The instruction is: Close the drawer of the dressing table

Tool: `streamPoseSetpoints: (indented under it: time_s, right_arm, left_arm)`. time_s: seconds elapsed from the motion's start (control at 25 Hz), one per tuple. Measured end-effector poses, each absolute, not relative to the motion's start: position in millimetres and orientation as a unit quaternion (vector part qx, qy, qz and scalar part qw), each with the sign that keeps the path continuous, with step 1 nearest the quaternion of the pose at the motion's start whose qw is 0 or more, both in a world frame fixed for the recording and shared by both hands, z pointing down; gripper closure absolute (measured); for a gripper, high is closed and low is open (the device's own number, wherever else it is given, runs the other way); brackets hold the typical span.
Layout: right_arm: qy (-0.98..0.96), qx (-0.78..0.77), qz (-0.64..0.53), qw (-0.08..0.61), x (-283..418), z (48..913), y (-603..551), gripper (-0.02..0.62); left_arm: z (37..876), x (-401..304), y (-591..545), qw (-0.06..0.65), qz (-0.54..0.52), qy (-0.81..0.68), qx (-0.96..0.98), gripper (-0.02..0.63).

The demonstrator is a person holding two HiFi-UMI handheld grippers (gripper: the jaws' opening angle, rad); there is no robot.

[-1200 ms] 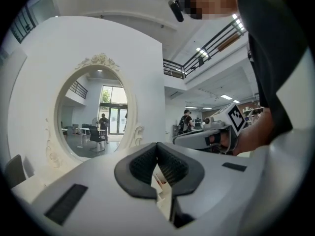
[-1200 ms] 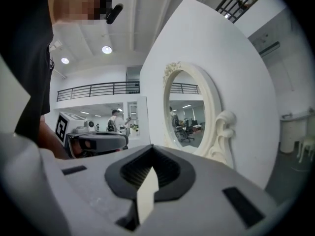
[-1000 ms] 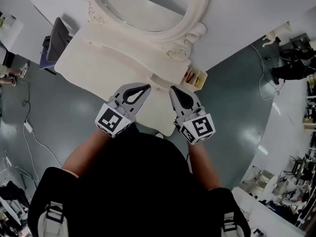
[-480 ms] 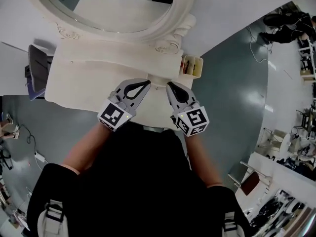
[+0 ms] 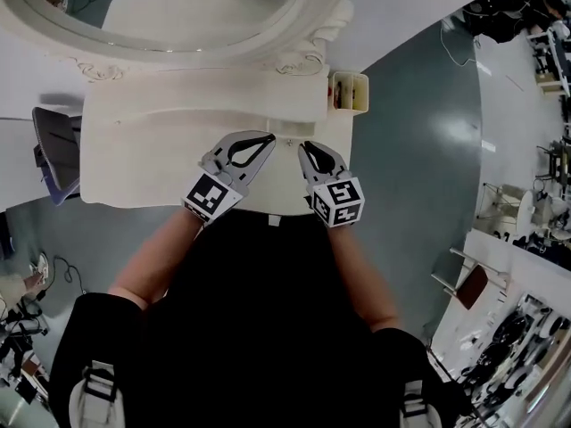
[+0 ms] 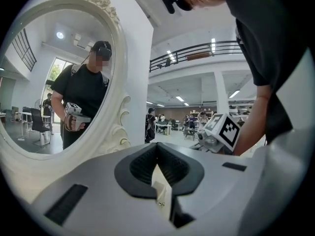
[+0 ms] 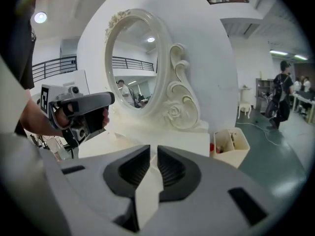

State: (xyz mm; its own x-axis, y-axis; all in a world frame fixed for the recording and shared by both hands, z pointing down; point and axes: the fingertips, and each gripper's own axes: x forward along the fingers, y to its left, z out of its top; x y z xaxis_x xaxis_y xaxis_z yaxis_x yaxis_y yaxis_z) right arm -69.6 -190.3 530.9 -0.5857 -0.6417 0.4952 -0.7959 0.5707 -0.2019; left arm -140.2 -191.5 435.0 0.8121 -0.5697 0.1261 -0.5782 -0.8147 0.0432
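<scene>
Hovering over the table's (image 5: 134,163) front: left gripper (image 5: 267,141) shut, empty; right gripper (image 5: 304,147) jaws just been opening, slightly apart, nothing between. Drawer (image 5: 274,205) front-centre between them, apparently still out; push remains.

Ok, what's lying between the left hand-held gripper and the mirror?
The head view shows only bare cream tabletop and its raised back ledge between the left hand-held gripper and the mirror; nothing stands there.
</scene>
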Motion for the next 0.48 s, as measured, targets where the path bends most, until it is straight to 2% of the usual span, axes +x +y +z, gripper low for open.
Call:
streamPoseSetpoints:
  time_s: [0.48]
  right_arm:
    - [-0.814, 0.441, 0.298, 0.234, -71, 606, -183, 0.512]
  left_arm:
    - [477, -144, -203, 0.069, 0.058, -0.294, 0.951, 0.612]
